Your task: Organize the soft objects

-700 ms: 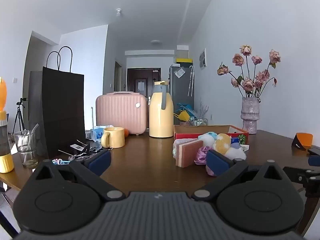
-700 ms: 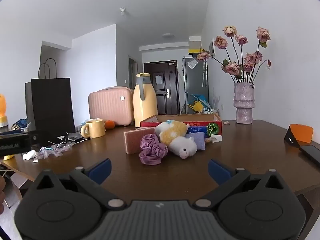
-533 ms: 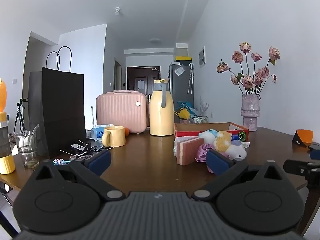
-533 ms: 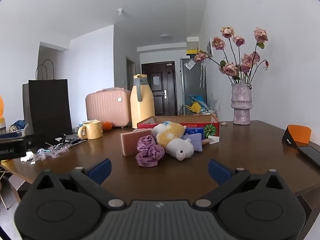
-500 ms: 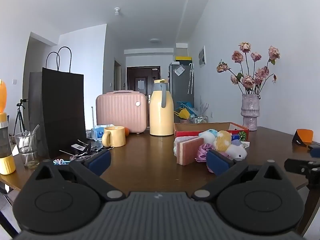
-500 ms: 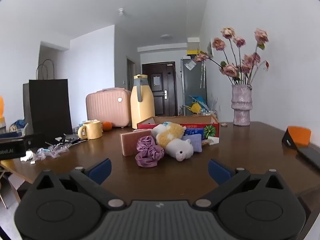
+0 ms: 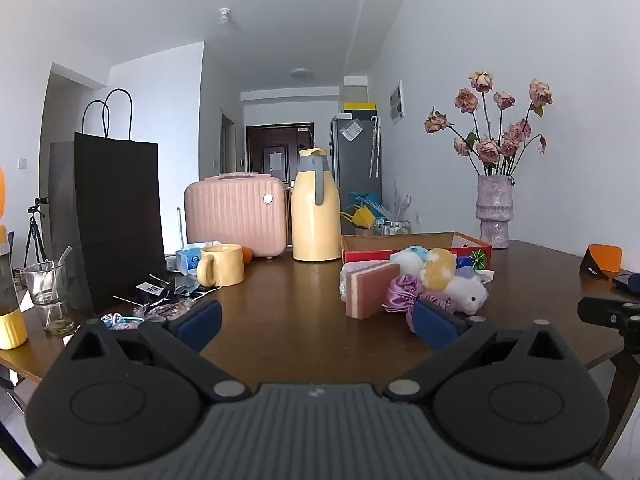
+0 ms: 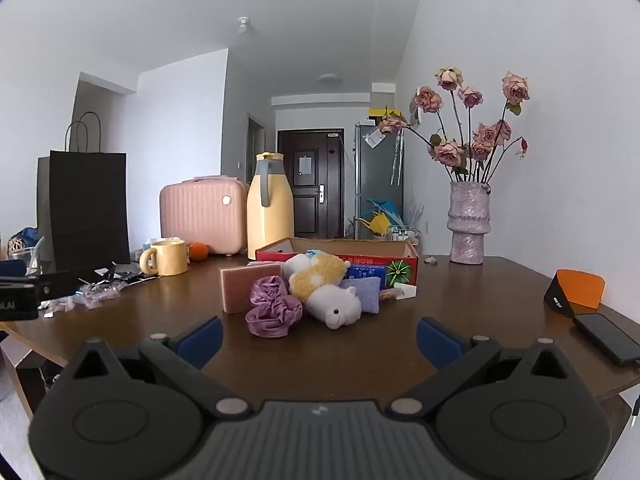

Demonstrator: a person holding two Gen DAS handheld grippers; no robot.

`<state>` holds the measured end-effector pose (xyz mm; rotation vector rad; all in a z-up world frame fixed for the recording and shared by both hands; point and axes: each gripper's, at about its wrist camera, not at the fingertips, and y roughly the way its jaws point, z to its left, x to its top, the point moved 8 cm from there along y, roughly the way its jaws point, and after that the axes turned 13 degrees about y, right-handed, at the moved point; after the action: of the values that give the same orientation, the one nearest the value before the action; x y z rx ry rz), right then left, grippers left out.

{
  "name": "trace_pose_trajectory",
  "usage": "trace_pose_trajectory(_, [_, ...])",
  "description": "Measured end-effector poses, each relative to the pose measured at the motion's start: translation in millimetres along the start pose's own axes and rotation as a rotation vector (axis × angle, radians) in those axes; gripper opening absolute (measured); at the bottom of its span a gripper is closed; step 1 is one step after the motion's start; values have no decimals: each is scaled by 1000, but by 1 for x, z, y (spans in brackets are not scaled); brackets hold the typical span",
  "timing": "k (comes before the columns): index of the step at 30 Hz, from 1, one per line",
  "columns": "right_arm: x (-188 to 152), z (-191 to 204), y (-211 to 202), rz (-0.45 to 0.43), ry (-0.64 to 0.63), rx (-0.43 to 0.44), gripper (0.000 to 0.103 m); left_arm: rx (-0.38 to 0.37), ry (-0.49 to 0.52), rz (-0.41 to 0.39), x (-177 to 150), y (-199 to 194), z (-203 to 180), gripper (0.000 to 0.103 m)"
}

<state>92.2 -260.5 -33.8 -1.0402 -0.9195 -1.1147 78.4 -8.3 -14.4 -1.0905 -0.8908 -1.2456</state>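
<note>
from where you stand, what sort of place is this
Most likely a lived-in flat: a dark wooden dining table holding a yellow thermos jug and a mottled vase of dried pink roses, with a dark front door down the hallway beyond.

this is a lived-in home, an apartment's dining or living area. a dark brown wooden table holds household things: a ribbed pink hard-shell case, a pale yellow thermos jug with a grey handle, a yellow ceramic mug and a textured lilac vase of dried pink roses. behind them a hallway runs to a dark brown entrance door beside a grey fridge, under white walls and a ceiling lamp.
</note>
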Motion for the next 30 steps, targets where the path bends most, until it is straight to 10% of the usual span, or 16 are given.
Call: trace_pose_trajectory(30, [-3,-1,3,15,6,-16,103,13,-11,17,-1,2,2,103])
